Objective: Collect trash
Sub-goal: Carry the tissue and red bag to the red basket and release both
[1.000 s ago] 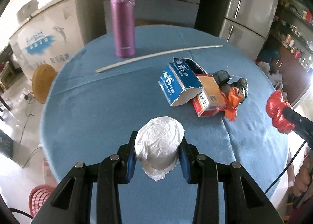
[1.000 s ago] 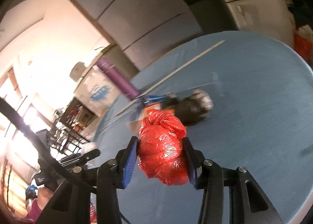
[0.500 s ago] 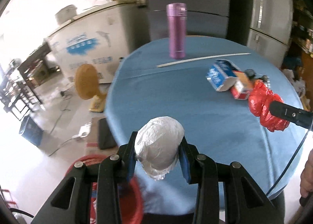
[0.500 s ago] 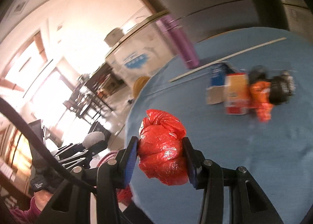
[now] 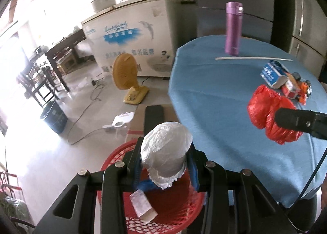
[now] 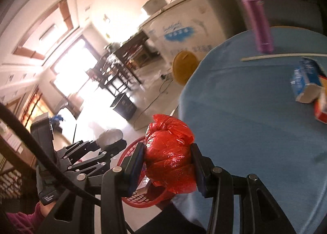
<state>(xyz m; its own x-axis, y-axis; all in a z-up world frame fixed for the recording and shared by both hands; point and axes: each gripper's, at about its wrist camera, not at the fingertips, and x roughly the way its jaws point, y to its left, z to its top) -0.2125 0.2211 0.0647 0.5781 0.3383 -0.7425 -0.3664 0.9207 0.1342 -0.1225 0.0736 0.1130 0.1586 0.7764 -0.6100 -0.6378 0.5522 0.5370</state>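
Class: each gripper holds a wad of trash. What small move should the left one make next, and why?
Probably open the left gripper. Its white wad hangs right over the red basket, so it should drop in. The right gripper, with the red bag, is nearer the table edge.

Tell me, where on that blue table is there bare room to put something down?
The wide blue stretch of the table between the white stick and the near edge is bare. It is crowded on the right, around the blue carton and the red box.
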